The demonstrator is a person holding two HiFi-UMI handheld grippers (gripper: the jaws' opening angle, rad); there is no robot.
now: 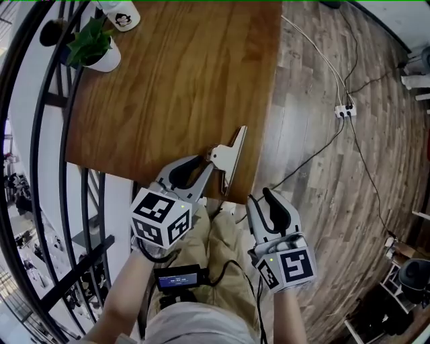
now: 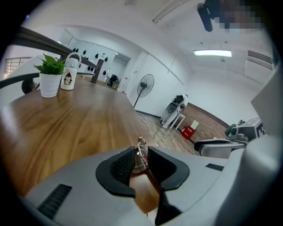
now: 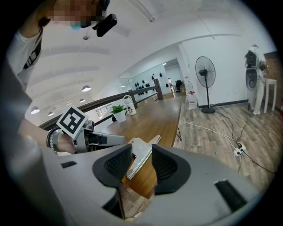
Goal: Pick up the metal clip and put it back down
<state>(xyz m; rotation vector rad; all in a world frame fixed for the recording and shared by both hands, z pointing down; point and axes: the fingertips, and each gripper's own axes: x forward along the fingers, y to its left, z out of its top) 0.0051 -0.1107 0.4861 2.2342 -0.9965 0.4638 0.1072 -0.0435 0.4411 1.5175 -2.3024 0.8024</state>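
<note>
The metal clip [image 1: 228, 156], a big silver bulldog clip, is at the near right corner of the wooden table [image 1: 168, 80], its lower end past the table's edge. My left gripper [image 1: 209, 166] is shut on its left side. In the left gripper view the clip [image 2: 140, 154] stands edge-on, pinched between the black pads [image 2: 120, 167]. I cannot tell whether it rests on the wood or hangs just above it. My right gripper [image 1: 263, 200] is open below the table's edge, apart from the clip. Through its gap I see the clip [image 3: 140, 155] and the left gripper [image 3: 95, 139].
A potted plant [image 1: 94, 47] and a white penguin mug [image 1: 121, 13] stand at the table's far left corner. A black railing [image 1: 40, 134] runs along the table's left side. A power strip [image 1: 345, 111] with cables lies on the plank floor. A standing fan [image 3: 204, 70] is further off.
</note>
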